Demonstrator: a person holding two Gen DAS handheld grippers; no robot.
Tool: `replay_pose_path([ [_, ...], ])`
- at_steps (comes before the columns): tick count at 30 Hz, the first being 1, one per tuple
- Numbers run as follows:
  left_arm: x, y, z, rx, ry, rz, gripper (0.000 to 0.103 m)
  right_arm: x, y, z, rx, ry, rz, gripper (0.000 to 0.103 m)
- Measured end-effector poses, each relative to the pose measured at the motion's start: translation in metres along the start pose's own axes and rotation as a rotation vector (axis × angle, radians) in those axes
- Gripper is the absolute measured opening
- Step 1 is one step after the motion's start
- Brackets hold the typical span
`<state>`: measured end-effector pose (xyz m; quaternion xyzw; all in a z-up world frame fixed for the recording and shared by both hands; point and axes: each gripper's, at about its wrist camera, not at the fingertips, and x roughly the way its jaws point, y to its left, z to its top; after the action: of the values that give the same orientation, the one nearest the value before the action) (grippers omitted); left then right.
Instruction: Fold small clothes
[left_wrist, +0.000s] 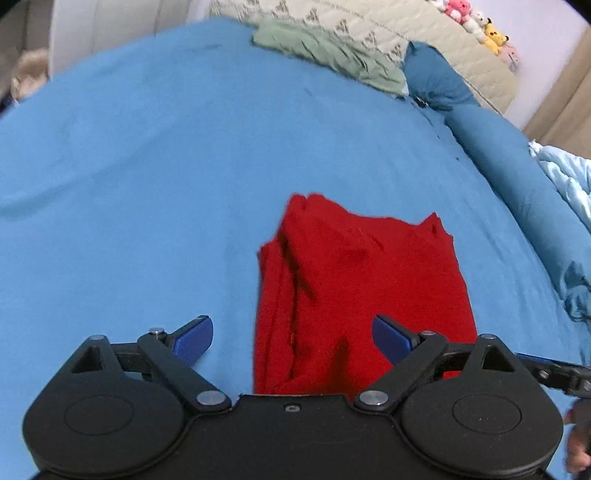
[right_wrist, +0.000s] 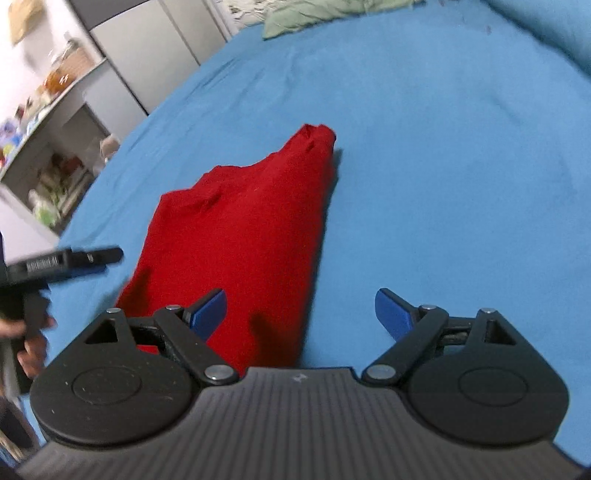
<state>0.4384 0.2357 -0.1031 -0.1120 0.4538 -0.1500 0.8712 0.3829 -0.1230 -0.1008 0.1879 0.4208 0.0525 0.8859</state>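
A red garment (left_wrist: 354, 288) lies folded into a long strip on the blue bed sheet (left_wrist: 147, 184). It also shows in the right wrist view (right_wrist: 243, 236). My left gripper (left_wrist: 293, 338) is open and empty, hovering over the garment's near left edge. My right gripper (right_wrist: 301, 312) is open and empty, above the garment's near right edge. The left gripper also shows at the left of the right wrist view (right_wrist: 74, 260). Part of the right gripper shows at the right edge of the left wrist view (left_wrist: 554, 373).
A crumpled green garment (left_wrist: 325, 51) lies at the far end of the bed, also visible in the right wrist view (right_wrist: 321, 14). Blue pillows (left_wrist: 498, 147) and a pale quilt (left_wrist: 569, 177) lie to the right. Shelves (right_wrist: 48, 155) stand to the left.
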Motion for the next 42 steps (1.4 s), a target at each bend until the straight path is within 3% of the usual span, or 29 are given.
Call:
replay_pose_path([
  [6,0.038,0.005,0.001,0.001,0.080,-0.035,0.084,0.048,-0.012,0.007,0.134,0.035,0.085,0.099],
  [9,0.046,-0.003,0.002,0.036,0.069,-0.034,0.081,0.062,-0.011,0.005,0.133,0.043,0.104,0.094],
  [11,0.046,-0.005,0.001,0.050,0.072,-0.059,0.051,0.066,-0.008,0.003,0.112,0.038,0.125,0.068],
  [13,0.044,-0.011,0.002,0.055,0.067,-0.069,0.036,0.068,-0.003,0.003,0.094,0.033,0.125,0.051],
  [16,0.039,-0.027,0.002,0.105,0.045,-0.032,0.027,0.060,0.005,0.002,0.072,-0.002,0.120,0.043],
  [22,0.002,-0.061,-0.003,0.184,-0.005,-0.006,0.024,0.023,0.021,0.008,0.032,-0.063,0.133,0.040],
  [28,-0.056,-0.108,-0.035,0.226,-0.055,-0.041,0.024,-0.051,0.015,-0.003,0.002,-0.086,0.154,0.040],
  [36,-0.091,-0.175,-0.126,0.242,-0.036,-0.123,0.024,-0.137,-0.032,-0.072,0.020,-0.063,0.131,0.040],
  [42,-0.058,-0.196,-0.184,0.299,0.010,-0.060,0.026,-0.137,-0.085,-0.145,0.059,-0.018,0.059,0.042],
])
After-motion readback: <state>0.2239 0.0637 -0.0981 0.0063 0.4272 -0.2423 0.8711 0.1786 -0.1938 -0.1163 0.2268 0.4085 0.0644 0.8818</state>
